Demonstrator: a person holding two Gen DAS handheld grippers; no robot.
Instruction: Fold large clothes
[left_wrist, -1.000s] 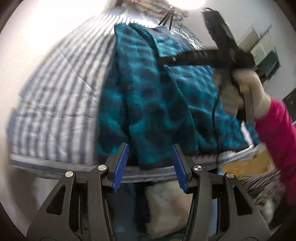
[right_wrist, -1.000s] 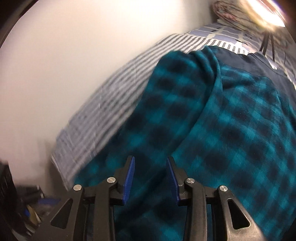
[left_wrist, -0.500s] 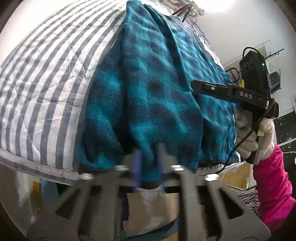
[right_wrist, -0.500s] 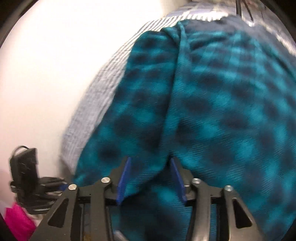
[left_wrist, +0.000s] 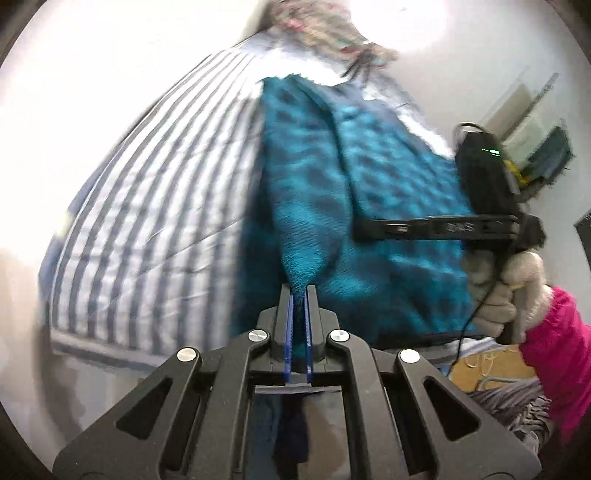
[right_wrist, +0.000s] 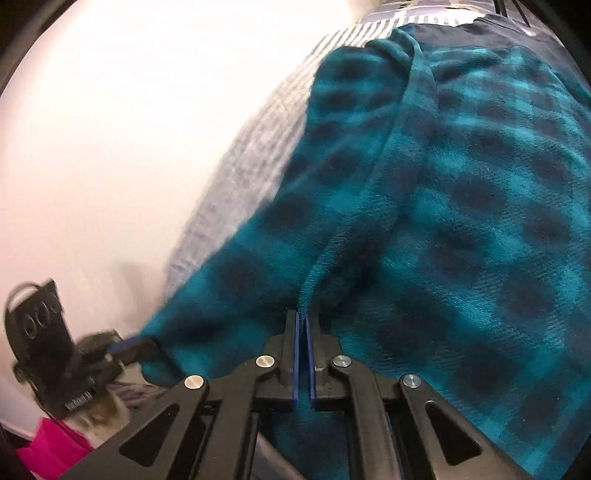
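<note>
- The fuzzy teal-and-black checked fleece garment (left_wrist: 369, 206) lies spread on the bed's quilted blue-and-white striped cover (left_wrist: 155, 221), its near edge bunched into soft ridges.
- The left gripper (left_wrist: 299, 295) has its blue-padded fingers clamped on a pinched fleece fold.
- The right gripper (right_wrist: 302, 317) likewise pinches a fleece ridge.
- A gloved hand (left_wrist: 506, 291), pink sleeve (left_wrist: 557, 354) behind, grips the black handle on the right.
</note>
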